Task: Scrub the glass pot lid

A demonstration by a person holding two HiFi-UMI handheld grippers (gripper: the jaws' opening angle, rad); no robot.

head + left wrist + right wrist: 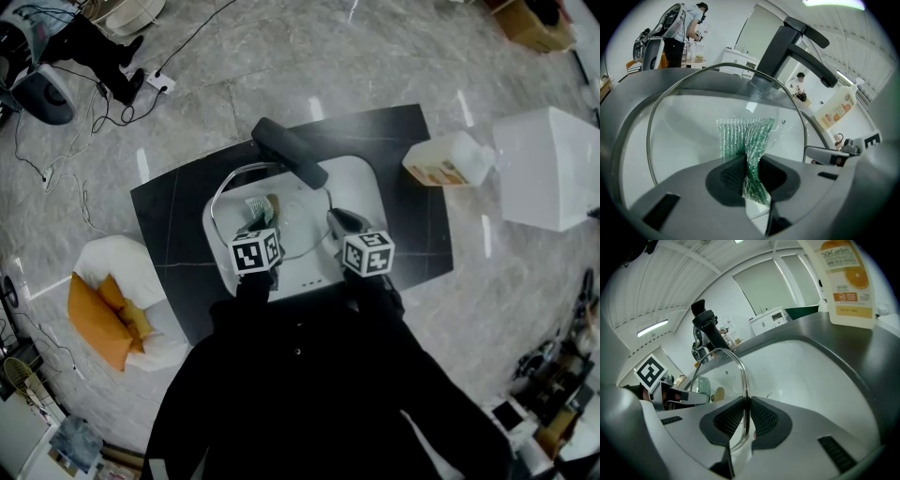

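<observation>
Occupying the centre: one dark grey rectangular counter (178, 211) with a white rounded sink basin (361, 187) set into it.

- Black angular mixer tap (289, 150): mounted at the far rim of the basin, spout reaching over it.
- Round glass pot lid with metal rim (684, 126): inside the basin, below the tap, raised on edge so that its face is turned toward the left gripper's camera. The right gripper view shows its rim edge-on.
- Right gripper (746, 404): jaws clenched on the lid's metal rim at the near edge, one ribbed pad on each side of the rim.
- Left gripper (746, 161): jaws pinched tight on a green crinkled mesh scouring pad (747, 136). The free part of the pad stands upright in front of the glass, near the lid's middle. Whether it touches the glass cannot be told.
- Both grippers: side by side over the near half of the basin, marker cubes facing up, held by a person in a black top (309, 394).
- White plastic detergent bottle with orange label (448, 159): lying on the counter to the right of the basin, apart from it.
- White box-shaped unit (548, 169): on the floor, right of the counter.
- White armchair (117, 258) with orange cushions (98, 319): left of the counter.
- Two other people: visible far off in the left gripper view.
</observation>
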